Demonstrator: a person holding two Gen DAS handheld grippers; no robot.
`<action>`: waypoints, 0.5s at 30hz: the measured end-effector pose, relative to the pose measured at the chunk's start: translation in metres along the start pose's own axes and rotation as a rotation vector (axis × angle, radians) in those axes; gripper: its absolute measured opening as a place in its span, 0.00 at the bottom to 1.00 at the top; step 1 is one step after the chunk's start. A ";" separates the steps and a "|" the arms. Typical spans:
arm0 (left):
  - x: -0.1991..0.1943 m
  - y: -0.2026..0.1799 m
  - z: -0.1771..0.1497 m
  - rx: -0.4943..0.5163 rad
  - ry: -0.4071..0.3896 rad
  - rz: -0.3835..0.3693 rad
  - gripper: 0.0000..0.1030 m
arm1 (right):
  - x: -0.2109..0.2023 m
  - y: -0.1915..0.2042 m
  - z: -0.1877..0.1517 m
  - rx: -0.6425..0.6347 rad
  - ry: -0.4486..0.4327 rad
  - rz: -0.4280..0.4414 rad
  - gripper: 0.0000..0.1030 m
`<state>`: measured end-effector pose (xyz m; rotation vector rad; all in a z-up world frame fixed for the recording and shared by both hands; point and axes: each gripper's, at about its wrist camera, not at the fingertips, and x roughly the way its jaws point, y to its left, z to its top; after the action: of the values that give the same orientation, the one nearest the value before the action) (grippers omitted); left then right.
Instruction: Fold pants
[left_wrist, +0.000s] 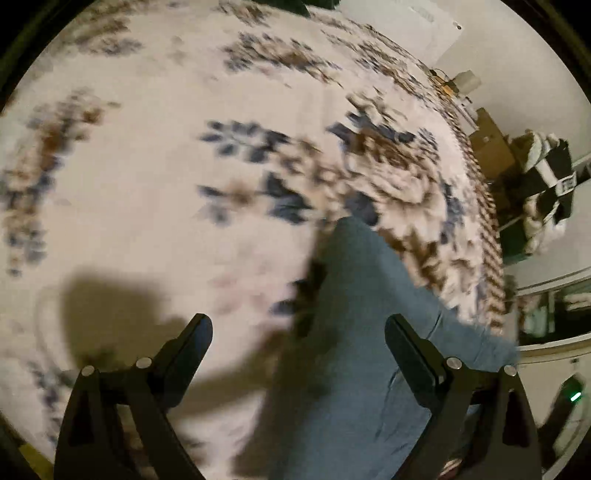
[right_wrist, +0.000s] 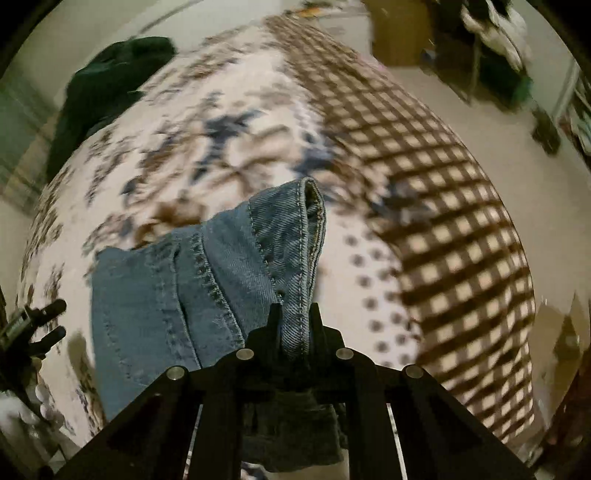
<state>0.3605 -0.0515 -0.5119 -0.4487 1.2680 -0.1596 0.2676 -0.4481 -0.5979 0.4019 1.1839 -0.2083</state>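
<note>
Soft, floral-printed bedspread (left_wrist: 147, 166) in cream, blue and brown fills both views, blurred by motion, with a brown checked border (right_wrist: 443, 221). Blue denim pants (right_wrist: 229, 266) lie on it, stitched seams showing; their lower part is cut off. The right gripper (right_wrist: 293, 317) pinches a hemmed fold. The left gripper (left_wrist: 299, 332) hangs wide apart over the pants, gripping nothing.

Left claw (left_wrist: 298, 334) spread wide, gripping nothing; blue pants (left_wrist: 354, 332) lie between its fingers on the floral bed (left_wrist: 147, 155).
</note>
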 end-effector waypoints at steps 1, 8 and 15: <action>0.014 -0.007 0.005 -0.003 0.023 -0.014 0.93 | 0.006 -0.008 0.000 0.020 0.018 0.005 0.13; 0.071 -0.027 0.035 0.030 0.070 -0.154 0.35 | 0.031 -0.023 -0.006 0.049 0.053 -0.005 0.13; 0.071 -0.019 0.044 0.046 0.103 -0.140 0.37 | 0.065 -0.044 -0.007 0.067 0.161 0.016 0.26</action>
<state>0.4259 -0.0838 -0.5568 -0.4953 1.3314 -0.3330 0.2697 -0.4824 -0.6691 0.4938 1.3335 -0.2047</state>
